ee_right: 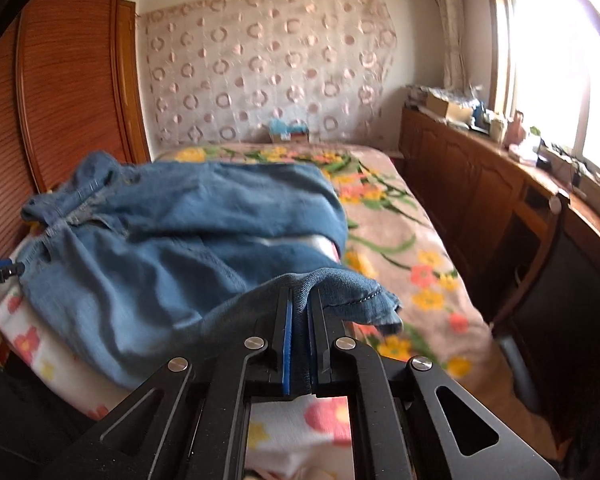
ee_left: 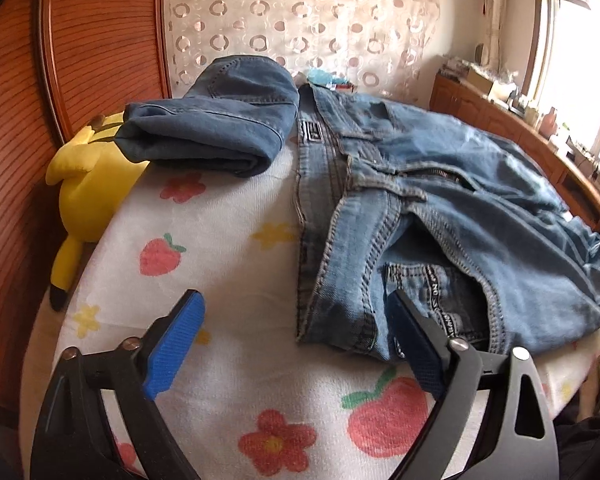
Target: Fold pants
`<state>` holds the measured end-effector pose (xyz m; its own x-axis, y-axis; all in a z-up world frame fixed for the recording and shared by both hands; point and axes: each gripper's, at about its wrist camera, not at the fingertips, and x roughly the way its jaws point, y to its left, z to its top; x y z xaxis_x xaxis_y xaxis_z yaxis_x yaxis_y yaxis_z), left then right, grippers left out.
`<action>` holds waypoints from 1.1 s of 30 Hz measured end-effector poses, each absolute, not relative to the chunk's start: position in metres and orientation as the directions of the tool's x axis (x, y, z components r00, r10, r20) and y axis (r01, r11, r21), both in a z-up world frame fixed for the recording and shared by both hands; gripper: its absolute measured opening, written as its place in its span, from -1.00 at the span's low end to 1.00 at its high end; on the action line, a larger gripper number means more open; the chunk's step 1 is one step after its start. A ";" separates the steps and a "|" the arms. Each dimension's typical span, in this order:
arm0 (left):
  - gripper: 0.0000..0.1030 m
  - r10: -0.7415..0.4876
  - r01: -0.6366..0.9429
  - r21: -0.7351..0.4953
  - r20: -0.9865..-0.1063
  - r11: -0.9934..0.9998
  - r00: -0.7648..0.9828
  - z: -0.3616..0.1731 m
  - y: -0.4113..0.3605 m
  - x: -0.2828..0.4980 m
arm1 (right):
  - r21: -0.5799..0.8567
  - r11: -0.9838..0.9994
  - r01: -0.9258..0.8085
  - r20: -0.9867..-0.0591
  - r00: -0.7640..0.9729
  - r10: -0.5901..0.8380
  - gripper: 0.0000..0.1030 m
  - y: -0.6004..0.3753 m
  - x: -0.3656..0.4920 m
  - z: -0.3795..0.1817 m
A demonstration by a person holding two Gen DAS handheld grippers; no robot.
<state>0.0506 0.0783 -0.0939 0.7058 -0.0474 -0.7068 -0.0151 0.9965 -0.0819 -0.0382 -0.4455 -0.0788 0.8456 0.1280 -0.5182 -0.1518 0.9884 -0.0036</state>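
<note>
Jaws of right gripper [ee_right: 299,312] are clamped tight on a fold of the jeans [ee_right: 180,240], denim bunched up over the blue pads [ee_right: 287,344] w/ a stitched hem edge flopping to the right of them. Left gripper [ee_left: 296,336] stands wide apart, nothing pinched; its right pad [ee_left: 416,356] sits on or just over the near edge of the jeans [ee_left: 420,208] by the waistband, can't tell if it's touching, and its left pad [ee_left: 176,344] is over bare blanket.

Jeans lie spread across a white fruit-and-flower blanket [ee_left: 228,280] on the bed, waistband toward the left side, legs running off to the right. In the right wrist view the cloth is lifted off the blanket near the gripper & droops back down toward the bed's left edge.

A second, darker pair of jeans [ee_left: 216,120], folded into a bundle, sits near the far left corner of the blanket, partly on a yellow plush toy [ee_left: 88,184] at the bed's left edge against the wooden wardrobe [ee_left: 40,100]. Beyond is a pink flowered bedspread [ee_right: 400,240], a circle-patterned curtain [ee_right: 268,68] on the far wall, & a wooden cabinet [ee_right: 460,176] w/ clutter under the window along the right side.
</note>
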 end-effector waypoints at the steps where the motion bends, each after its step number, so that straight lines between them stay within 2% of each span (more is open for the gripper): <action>1: 0.68 -0.050 -0.015 -0.086 -0.707 0.996 0.706 -0.093 0.080 0.051 | -0.003 0.988 -0.155 -0.509 0.851 0.132 -0.89 -0.445 -0.041 -0.077; 8: 0.28 -0.092 0.020 -0.109 -0.708 0.994 0.701 -0.095 0.084 0.052 | -0.018 0.982 -0.187 -0.473 0.867 0.156 -0.89 -0.439 -0.059 -0.075; 16: -0.11 -0.143 0.065 -0.136 -0.715 0.989 0.684 -0.101 0.080 0.054 | -0.021 0.980 -0.200 -0.470 0.867 0.167 -0.89 -0.460 -0.024 -0.098; 18: -0.33 -0.174 0.087 -0.157 -0.710 0.984 0.682 -0.100 0.080 0.054 | -0.021 0.980 -0.198 -0.477 0.863 0.164 -0.89 -0.460 -0.014 -0.095; 20: -0.68 -0.189 0.106 -0.160 -0.707 0.981 0.682 -0.099 0.077 0.054 | -0.020 0.981 -0.194 -0.482 0.861 0.160 -0.89 -0.460 -0.007 -0.090; 21: -0.75 -0.183 0.111 -0.146 -0.704 0.983 0.687 -0.096 0.074 0.052 | -0.019 0.981 -0.191 -0.482 0.861 0.159 -0.89 -0.459 -0.006 -0.087; 25: -0.87 -0.193 0.139 -0.133 -0.691 0.981 0.696 -0.087 0.070 0.046 | -0.020 0.983 -0.183 -0.473 0.868 0.152 -0.89 -0.456 -0.004 -0.078; 33: -0.89 -0.178 0.159 -0.086 -0.614 0.983 0.769 -0.033 0.069 0.024 | -0.029 0.981 -0.192 -0.414 0.896 0.163 -0.91 -0.456 -0.007 -0.055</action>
<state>0.0244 0.0694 -0.0328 0.7687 -0.1782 -0.6143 0.1591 0.9835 -0.0863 -0.0068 -0.4557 -0.0552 0.8957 0.1630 -0.4138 -0.1917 0.9810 -0.0286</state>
